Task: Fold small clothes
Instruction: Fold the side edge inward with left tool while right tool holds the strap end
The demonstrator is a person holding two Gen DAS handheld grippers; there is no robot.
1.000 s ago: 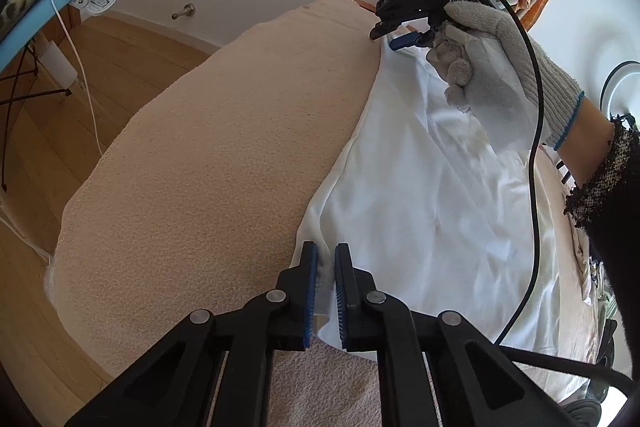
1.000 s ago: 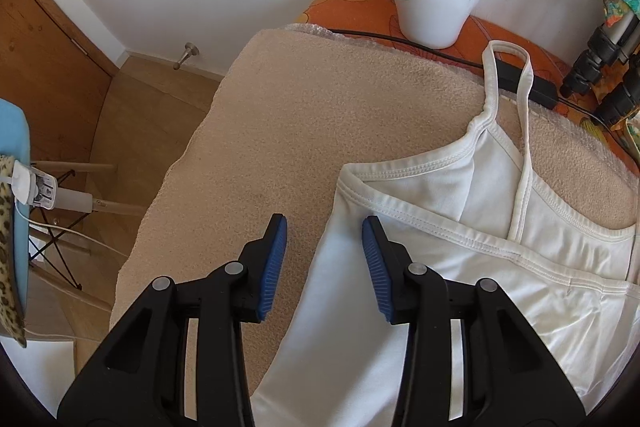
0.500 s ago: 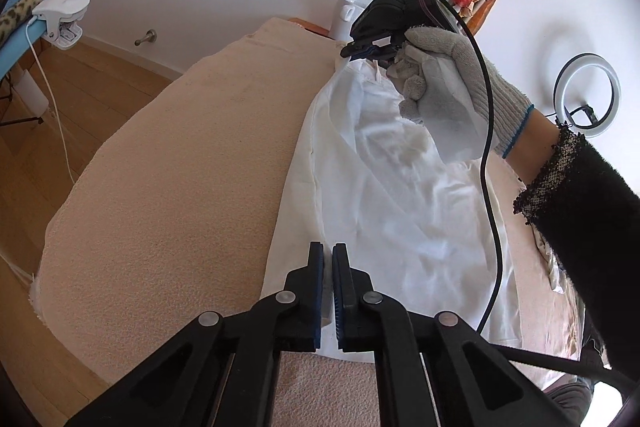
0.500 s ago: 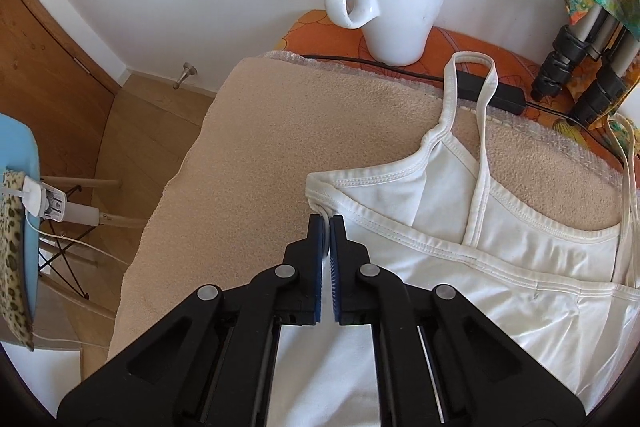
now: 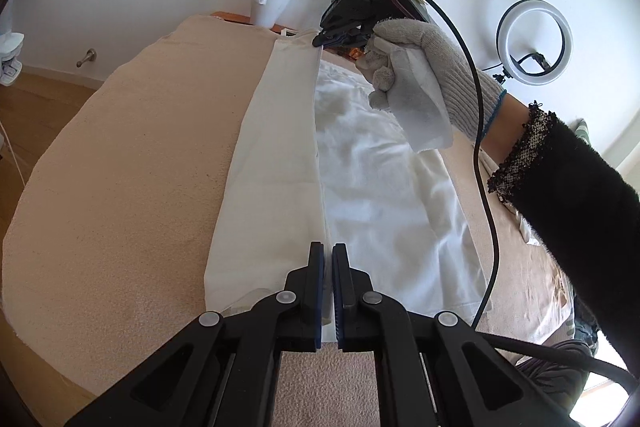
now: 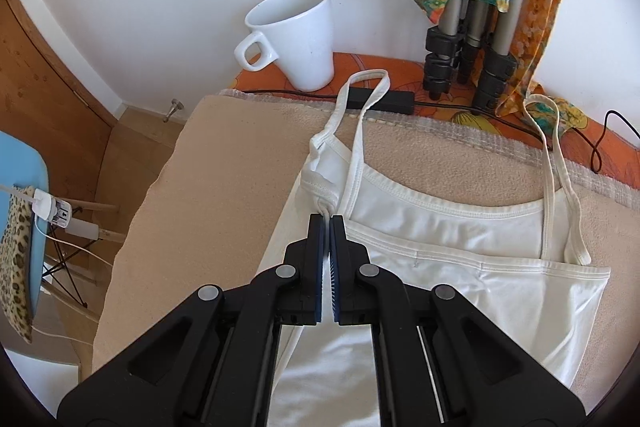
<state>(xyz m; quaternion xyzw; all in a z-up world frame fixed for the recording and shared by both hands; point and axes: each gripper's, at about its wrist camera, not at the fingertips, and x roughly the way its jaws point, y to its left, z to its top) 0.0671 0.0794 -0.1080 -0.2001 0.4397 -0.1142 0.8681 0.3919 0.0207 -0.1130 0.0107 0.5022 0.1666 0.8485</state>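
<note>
A white strappy top lies on a beige towel. Its left side is lifted and stretched taut between both grippers, with the raised strip standing off the towel. My left gripper is shut on the hem edge near the camera. My right gripper, held by a gloved hand, is shut on the top's armpit corner at the far end. Two thin straps reach onto the orange cloth behind.
A white mug stands on the orange cloth at the far edge, beside a black cable box and folded tripod legs. A ring light stands right. Wooden floor and a blue chair lie left.
The right gripper closed on the top's upper left corner. Both grippers then lifted the left edge and carried it rightward over the garment, pulling it taut.
</note>
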